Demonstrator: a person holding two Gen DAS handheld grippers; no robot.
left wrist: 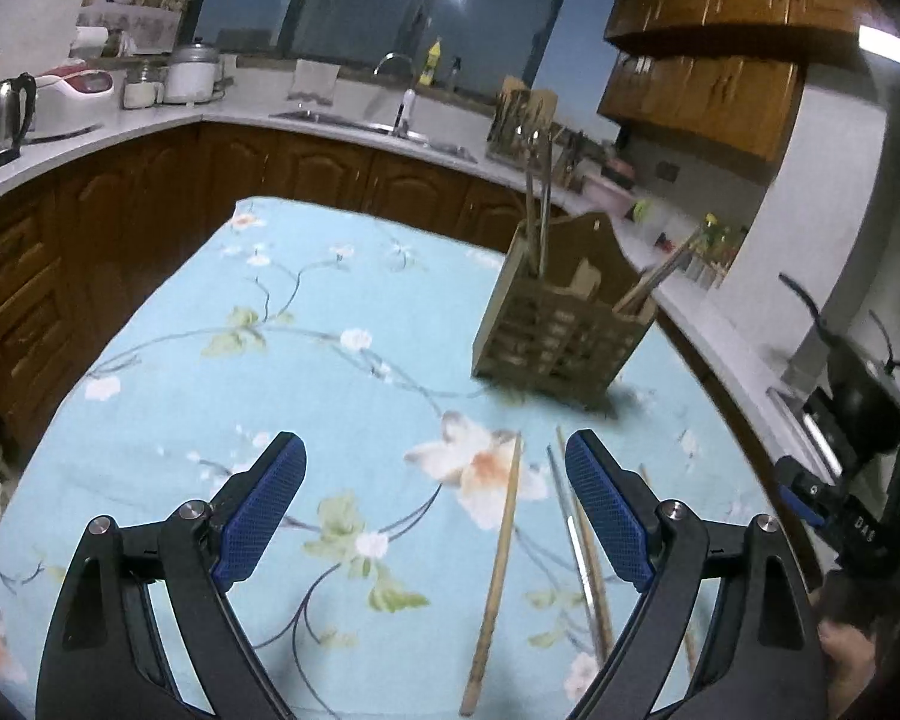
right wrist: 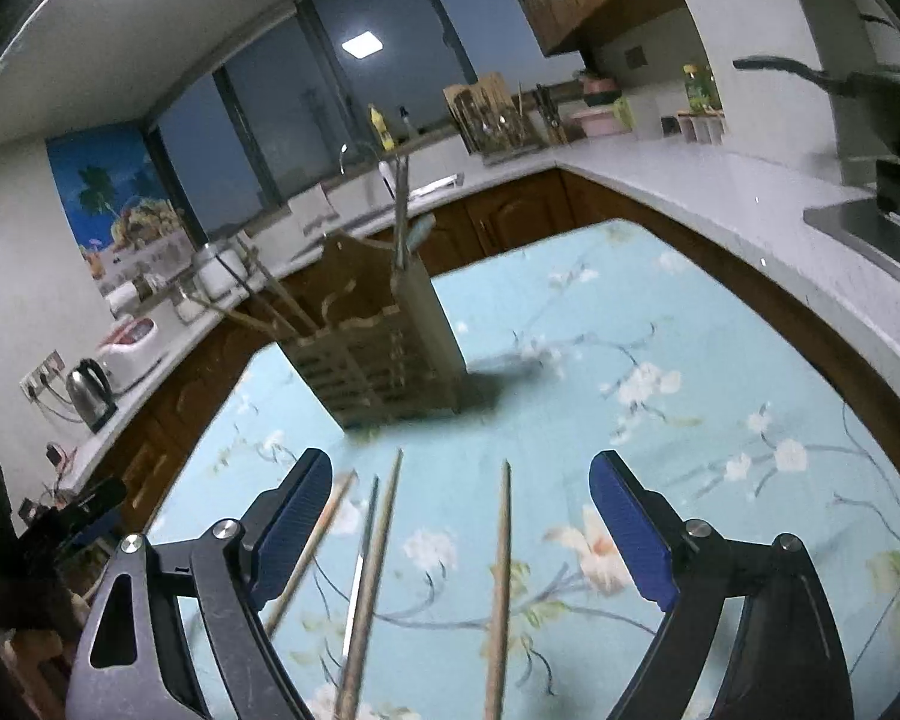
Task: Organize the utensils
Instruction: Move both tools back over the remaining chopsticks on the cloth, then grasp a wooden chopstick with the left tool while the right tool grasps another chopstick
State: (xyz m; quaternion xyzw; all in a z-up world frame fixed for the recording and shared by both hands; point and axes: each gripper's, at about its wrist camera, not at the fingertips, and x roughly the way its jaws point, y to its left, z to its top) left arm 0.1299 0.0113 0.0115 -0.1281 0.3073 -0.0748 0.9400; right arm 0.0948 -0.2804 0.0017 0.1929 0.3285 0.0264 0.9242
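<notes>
Dim kitchen at night, wood cabinets and pale countertop (left wrist: pixel 150 120) curving round a table under a light-blue floral tablecloth (left wrist: pixel 222 360).

Ahead of both claws, upright on the cloth: a slatted wooden utensil holder (left wrist: pixel 561 330), already stocked with metal utensils in one compartment and chopsticks leaning out of another.

Left gripper (left wrist: pixel 435 507): jaws spread wide, nothing between the blue pads, angled down toward the cloth. Between its fingers, just inside the right one: a single wooden chopstick (left wrist: pixel 498 570), flat on the cloth, pointing roughly toward the holder. Under and beside that right finger: a thin metal chopstick (left wrist: pixel 570 531) lying close against another wooden one (whether touching, hard to say through the blur).

Right gripper (right wrist: pixel 462 510): jaws also wide and empty. Between its fingers: a lone wooden chopstick (right wrist: pixel 501 588) near the middle, and a closely laid pair (right wrist: pixel 375 558) toward the left finger, one of them metal. Beside and partly behind that left finger: one more wooden stick (right wrist: pixel 315 540).

Likely step: coming down to pick loose chopsticks off the table.

Risks from here:
- Closing on the close pair and lifting two at once, or pinching one and flicking its neighbour away.
- Thin sticks flat on soft cloth: pads snagging fabric, or the stick rolling out of the grip.
- Both claws close over one cluster, so a collision between them.
- Knocking the leaning chopsticks, or tipping the holder, on insertion.
</notes>
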